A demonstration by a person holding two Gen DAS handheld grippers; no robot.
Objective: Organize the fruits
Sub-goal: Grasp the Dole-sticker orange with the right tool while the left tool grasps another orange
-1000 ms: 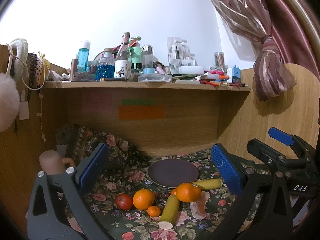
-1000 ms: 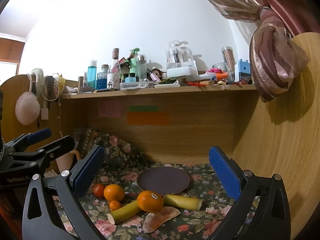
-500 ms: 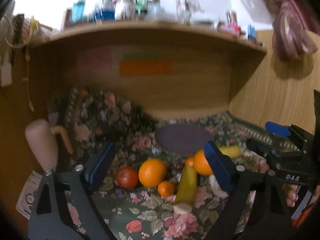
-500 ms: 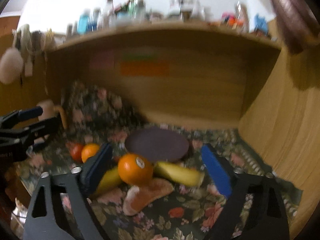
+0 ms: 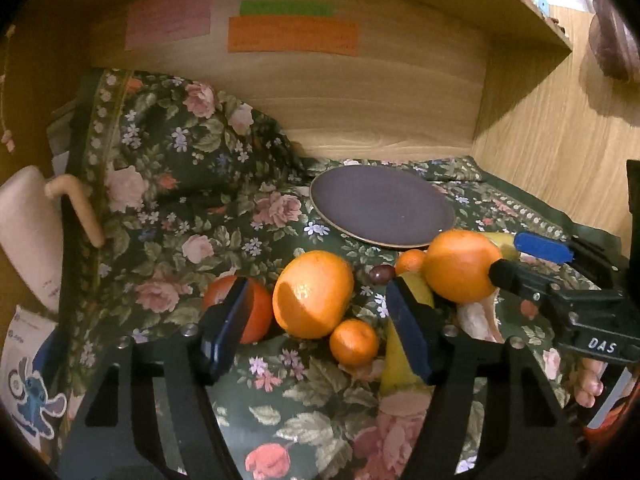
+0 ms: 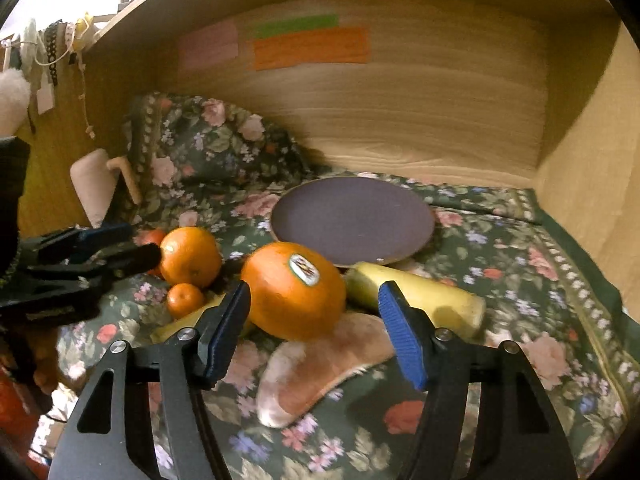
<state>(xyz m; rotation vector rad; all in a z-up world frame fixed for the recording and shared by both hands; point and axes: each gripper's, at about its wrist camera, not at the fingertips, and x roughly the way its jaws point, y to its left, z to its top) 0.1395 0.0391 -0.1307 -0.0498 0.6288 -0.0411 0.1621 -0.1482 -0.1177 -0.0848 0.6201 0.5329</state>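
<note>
Jaws closing, left gripper [image 5: 320,330] and right gripper [image 6: 314,326] bracket oranges.

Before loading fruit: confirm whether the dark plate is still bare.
Yes, the dark plate holds nothing; the stickered orange sits on the cloth beside it.

1. Stickered orange [image 6: 294,290]: large, label facing up, resting on a pale peel piece [image 6: 320,368] on the floral cloth.
2. Second orange [image 5: 313,294]: sits left of it, touching a small mandarin [image 5: 354,341] in front.
3. Red tomato [image 5: 252,314]: leftmost of the group.
4. Two yellow banana pieces: one [image 6: 416,294] lies level by the plate, one [image 5: 400,344] runs towards me.
5. Dark plate [image 6: 352,220]: flat, bare, behind the fruit.
</note>
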